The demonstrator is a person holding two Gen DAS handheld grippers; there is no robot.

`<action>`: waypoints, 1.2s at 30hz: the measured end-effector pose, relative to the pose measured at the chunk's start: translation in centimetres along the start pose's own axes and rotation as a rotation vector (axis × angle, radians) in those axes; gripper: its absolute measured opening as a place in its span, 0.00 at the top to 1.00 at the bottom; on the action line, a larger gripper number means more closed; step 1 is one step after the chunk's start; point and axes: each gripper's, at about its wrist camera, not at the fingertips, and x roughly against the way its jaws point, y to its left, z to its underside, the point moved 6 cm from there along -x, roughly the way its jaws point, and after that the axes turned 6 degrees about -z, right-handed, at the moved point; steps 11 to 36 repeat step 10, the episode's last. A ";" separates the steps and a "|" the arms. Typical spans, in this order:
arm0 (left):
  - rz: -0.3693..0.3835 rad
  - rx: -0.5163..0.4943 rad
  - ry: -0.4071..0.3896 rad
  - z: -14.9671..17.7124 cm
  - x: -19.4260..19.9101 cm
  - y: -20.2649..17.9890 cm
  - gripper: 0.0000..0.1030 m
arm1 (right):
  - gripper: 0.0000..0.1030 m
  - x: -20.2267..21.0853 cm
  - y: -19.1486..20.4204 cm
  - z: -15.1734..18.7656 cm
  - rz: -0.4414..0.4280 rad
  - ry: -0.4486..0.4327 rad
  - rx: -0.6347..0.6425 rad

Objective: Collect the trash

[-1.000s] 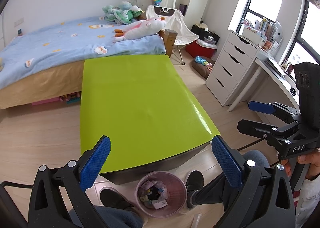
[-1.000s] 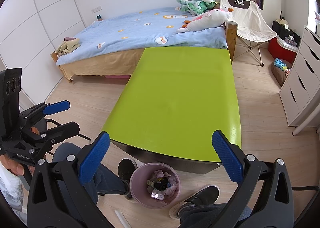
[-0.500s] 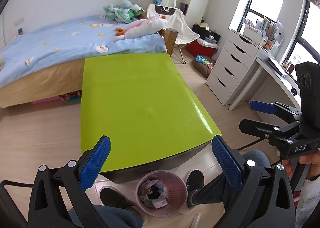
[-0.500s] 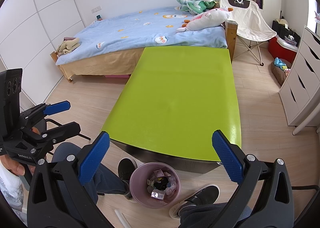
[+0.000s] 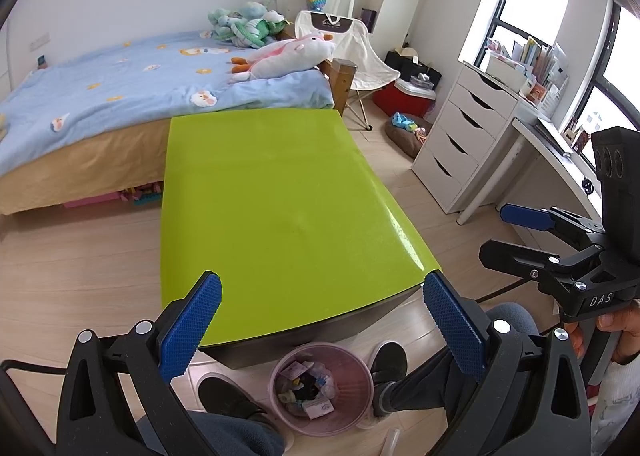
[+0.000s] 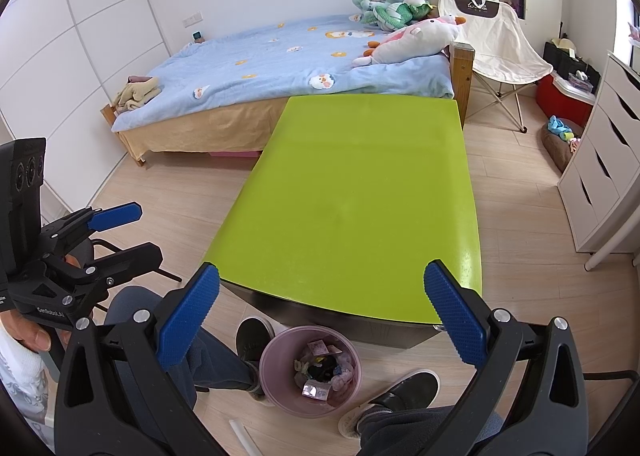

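Note:
A pink trash bin (image 5: 320,388) stands on the floor between the person's shoes, in front of the green table (image 5: 272,207); it holds several scraps of trash. It also shows in the right wrist view (image 6: 310,370). My left gripper (image 5: 320,320) is open and empty, held above the bin and the table's near edge. My right gripper (image 6: 320,316) is open and empty, at about the same height. Each gripper shows in the other's view, the right one (image 5: 516,236) and the left one (image 6: 124,232). The green table top (image 6: 352,207) is bare.
A bed with a blue cover (image 5: 120,87) and plush toys (image 5: 288,51) stands behind the table. A white drawer unit (image 5: 464,135) and desk are at the right. A folding chair (image 6: 492,35) and red box (image 6: 564,91) are at the back right. A white stick (image 6: 244,436) lies on the floor.
Almost nothing has changed. Both grippers stay open and nearly still above the bin.

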 end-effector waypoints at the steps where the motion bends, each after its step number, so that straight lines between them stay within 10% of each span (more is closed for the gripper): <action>1: 0.002 -0.002 0.000 0.1 0.0 0.1 0.06 | 0.03 0.0 0.0 0.0 0.001 0.000 0.000; 36: -0.030 -0.019 0.000 -0.2 0.2 -0.5 0.06 | 0.03 0.2 -0.2 -0.1 0.001 0.001 -0.002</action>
